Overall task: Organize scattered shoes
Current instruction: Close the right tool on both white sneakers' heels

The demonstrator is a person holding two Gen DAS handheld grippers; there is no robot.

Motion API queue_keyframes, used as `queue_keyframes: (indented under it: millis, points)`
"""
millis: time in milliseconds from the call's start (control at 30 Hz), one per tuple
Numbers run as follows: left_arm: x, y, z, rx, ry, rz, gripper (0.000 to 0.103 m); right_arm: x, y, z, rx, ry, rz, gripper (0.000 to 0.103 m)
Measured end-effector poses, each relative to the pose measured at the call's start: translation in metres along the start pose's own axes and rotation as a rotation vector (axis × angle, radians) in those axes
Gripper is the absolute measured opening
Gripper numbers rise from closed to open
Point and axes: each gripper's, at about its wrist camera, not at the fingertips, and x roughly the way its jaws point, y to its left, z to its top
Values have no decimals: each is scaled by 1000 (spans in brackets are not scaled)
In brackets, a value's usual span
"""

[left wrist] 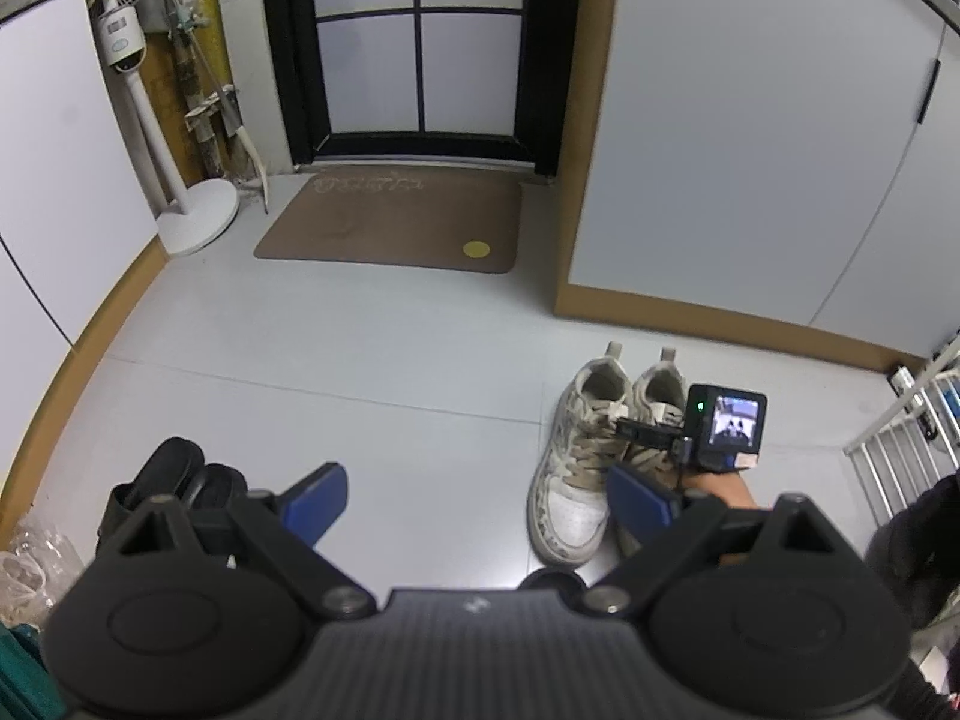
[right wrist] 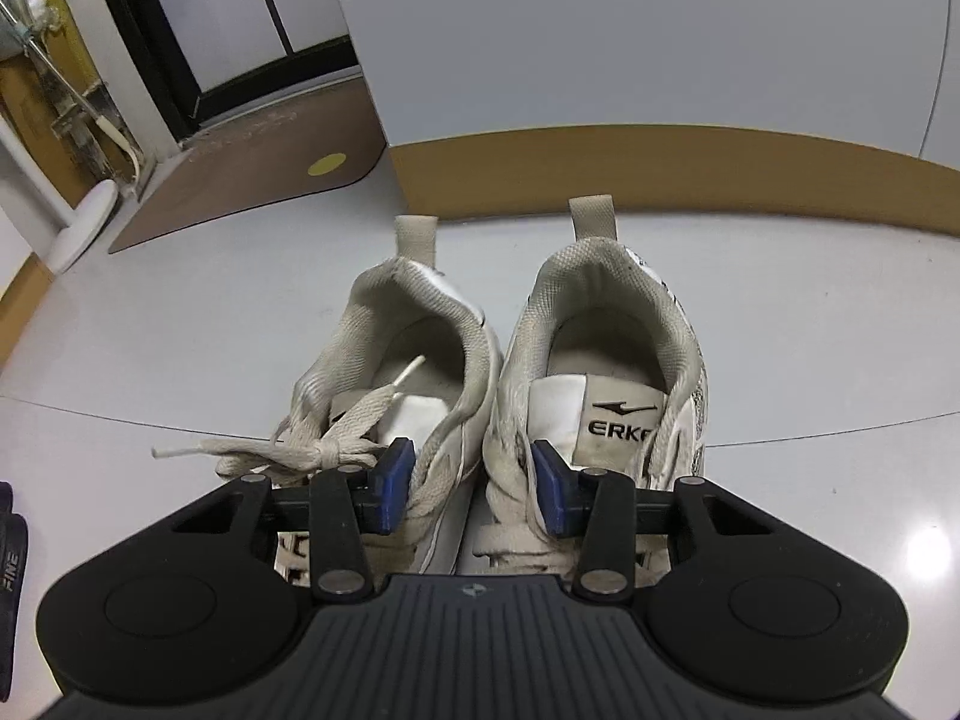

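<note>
A pair of worn white-and-beige sneakers stands side by side on the pale floor, heels toward the wall. My right gripper point(right wrist: 474, 483) straddles the inner sides of the left sneaker point(right wrist: 414, 354) and the right sneaker point(right wrist: 606, 324). One blue pad point(right wrist: 393, 483) is in the left shoe's laces and the other by the right shoe's tongue, and the shoe walls look unsqueezed. In the left wrist view the pair point(left wrist: 576, 468) lies to the right, under the hand and camera block point(left wrist: 726, 426) of the right gripper. My left gripper point(left wrist: 480, 498) hangs open over bare floor.
Black slippers point(left wrist: 174, 480) lie at lower left beside a plastic bag point(left wrist: 24, 570). A brown doormat point(left wrist: 396, 222) lies before the dark-framed door, with a standing fan point(left wrist: 180, 204) to its left. A white cabinet point(left wrist: 750, 150) with a tan plinth stands behind the sneakers. A white rack point(left wrist: 906, 444) is at right.
</note>
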Motion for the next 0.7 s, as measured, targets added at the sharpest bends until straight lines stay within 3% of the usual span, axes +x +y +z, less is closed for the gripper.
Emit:
queue_keyframes:
  millis: [233, 400, 700]
  points:
    - [6, 1, -1, -11, 27, 2, 95, 22, 1, 9, 0, 55, -15, 46]
    - [8, 4, -2, -20, 40, -4, 95, 34, 2, 10, -43, 76, -50, 24]
    - [8, 4, -3, -27, 50, -20, 95, 21, -18, 12, -23, 15, -48, 19]
